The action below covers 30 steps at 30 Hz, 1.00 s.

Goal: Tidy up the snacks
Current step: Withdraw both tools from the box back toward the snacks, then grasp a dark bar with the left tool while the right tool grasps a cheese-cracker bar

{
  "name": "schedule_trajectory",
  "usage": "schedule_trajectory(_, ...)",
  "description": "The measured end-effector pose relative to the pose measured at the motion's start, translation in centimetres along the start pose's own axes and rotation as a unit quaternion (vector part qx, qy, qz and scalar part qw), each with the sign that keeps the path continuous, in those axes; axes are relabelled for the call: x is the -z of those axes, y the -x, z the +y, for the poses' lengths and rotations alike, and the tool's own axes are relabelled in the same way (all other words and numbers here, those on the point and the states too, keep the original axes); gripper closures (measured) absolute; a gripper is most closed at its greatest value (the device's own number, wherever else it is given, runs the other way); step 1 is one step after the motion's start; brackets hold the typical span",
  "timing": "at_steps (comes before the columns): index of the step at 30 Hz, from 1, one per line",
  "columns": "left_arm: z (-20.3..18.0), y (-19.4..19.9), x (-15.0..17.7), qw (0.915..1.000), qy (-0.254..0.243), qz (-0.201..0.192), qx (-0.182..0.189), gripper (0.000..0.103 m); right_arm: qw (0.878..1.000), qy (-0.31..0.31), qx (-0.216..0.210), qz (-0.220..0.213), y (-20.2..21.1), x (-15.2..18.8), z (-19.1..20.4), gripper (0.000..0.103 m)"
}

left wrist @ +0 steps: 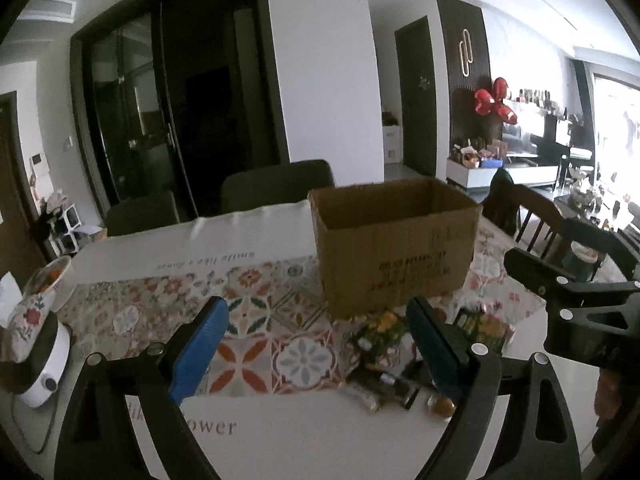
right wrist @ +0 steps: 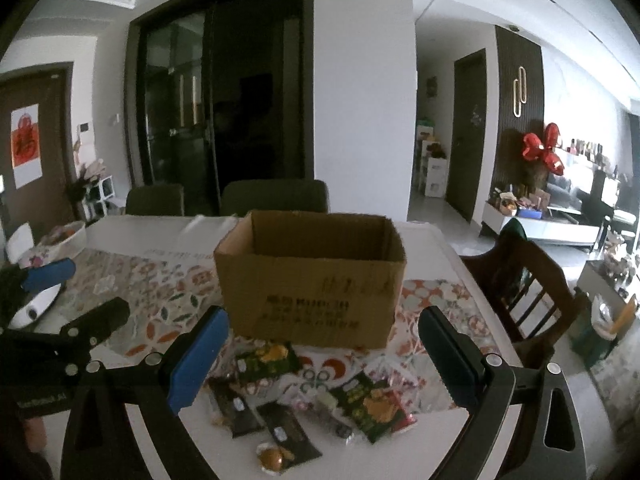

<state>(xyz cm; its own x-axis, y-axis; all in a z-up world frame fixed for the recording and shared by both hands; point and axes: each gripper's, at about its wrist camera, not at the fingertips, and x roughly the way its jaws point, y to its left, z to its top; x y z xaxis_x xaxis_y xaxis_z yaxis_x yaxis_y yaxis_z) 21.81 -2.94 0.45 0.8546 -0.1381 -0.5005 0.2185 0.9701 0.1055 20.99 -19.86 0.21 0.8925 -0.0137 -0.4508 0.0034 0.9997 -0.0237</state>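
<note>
1. Snack packets (right wrist: 304,396) scattered loose on the near part of the table, just in front of the cardboard box (right wrist: 310,276); seen also from the left wrist (left wrist: 384,360), lower right of centre.
2. Among them: two green packets with yellow pictures, one near the box (right wrist: 268,360) and one further right (right wrist: 372,406); two dark flat packets (right wrist: 236,410) (right wrist: 286,434) lying side by side; a small round golden sweet (right wrist: 274,456) nearest the camera.
3. Box upright, flaps open, nothing visible inside from these angles; dark print on its near face, too blurred to read.
4. Box and most packets resting on a floral patterned cloth (left wrist: 256,320) laid over a white table (right wrist: 432,240).
5. Right gripper (right wrist: 322,356) spread wide, blue pads apart on either side of the packets, raised above them, gripping nothing.
6. Left gripper (left wrist: 318,344) likewise spread wide and bare, aimed at the patterned cloth with the packets near its right finger (left wrist: 436,344).
7. Each gripper visible at the edge of the other's view: the right one at far right (left wrist: 576,300), the left one at far left (right wrist: 60,320).
8. Further out: a white appliance (left wrist: 44,376) and a white bowl (left wrist: 52,280) at the table's left end, dark chairs (right wrist: 276,196) behind, a wooden chair (right wrist: 532,280) at right.
</note>
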Motion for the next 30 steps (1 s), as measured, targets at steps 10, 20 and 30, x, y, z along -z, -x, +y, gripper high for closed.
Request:
schedule_trajectory(10, -0.3, 0.2, 4.2, 0.9996, -0.016, 0.024, 0.004, 0.017, 0.999, 0.037, -0.011, 0.026, 0.2, 3.6, 1.6, 0.007)
schedule_trajectory(20, -1.4, -1.3, 7.8, 0.9965, -0.062, 0.048, 0.03, 0.025, 0.995, 0.062, -0.016, 0.073, -0.6, 7.8, 2.8, 0.008)
schedule_trajectory(30, -2.4, -4.0, 8.9, 0.9944, -0.027, 0.089, 0.052, 0.038, 0.99, 0.037, -0.054, 0.128, -3.7, 10.2, 1.8, 0.027)
